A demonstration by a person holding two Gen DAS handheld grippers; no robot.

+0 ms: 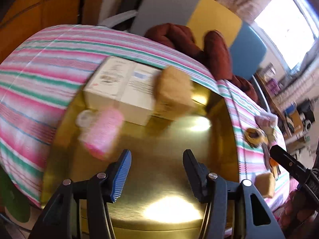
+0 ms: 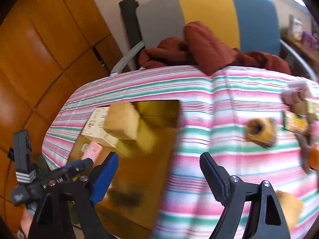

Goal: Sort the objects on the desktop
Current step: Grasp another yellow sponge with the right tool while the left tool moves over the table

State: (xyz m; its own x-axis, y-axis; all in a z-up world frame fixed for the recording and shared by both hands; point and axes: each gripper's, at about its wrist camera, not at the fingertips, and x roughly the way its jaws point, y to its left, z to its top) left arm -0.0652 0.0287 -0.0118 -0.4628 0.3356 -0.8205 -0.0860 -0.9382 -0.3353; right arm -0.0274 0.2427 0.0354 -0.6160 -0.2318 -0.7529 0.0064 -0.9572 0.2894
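Sorting here turns on where the loose pieces lie from each tool, and they lie to the right.

Left wrist view: the left tool (image 1: 157,157) hangs over the gold tray (image 1: 199,159), jaws apart with nothing between them. In the tray beyond it sit a white box (image 1: 119,87), a tan sponge block (image 1: 173,91) partly on the box, and a pink bottle (image 1: 101,129) off to the left, lying slantwise. What is not yet sorted is outside the tray on the striped bench (image 1: 39,69), past the tray's right wall: a yellow roll (image 1: 254,134) with a pale pink piece behind it, an orange bit, and a second tan block (image 1: 264,183) close to the lower right. The right tool's dark finger reaches in there, near that cluster.

Right wrist view: the right tool (image 2: 159,177) is wide open and empty, its jaws straddling the tray's right edge, blue pad over the gold tray (image 2: 139,179), black jaw over the striped bench (image 2: 219,103). The yellow roll (image 2: 259,131) lies ahead and to the right, its hollow end turned toward the camera, so its long axis runs roughly away from the tool. The second tan block (image 2: 287,205) lies just beside the right jaw's frame. Further pieces crowd the right rim, too blurred to name. By my reckoning the right tool is much the nearer to all of these, and the left tool would have to cross the tray.
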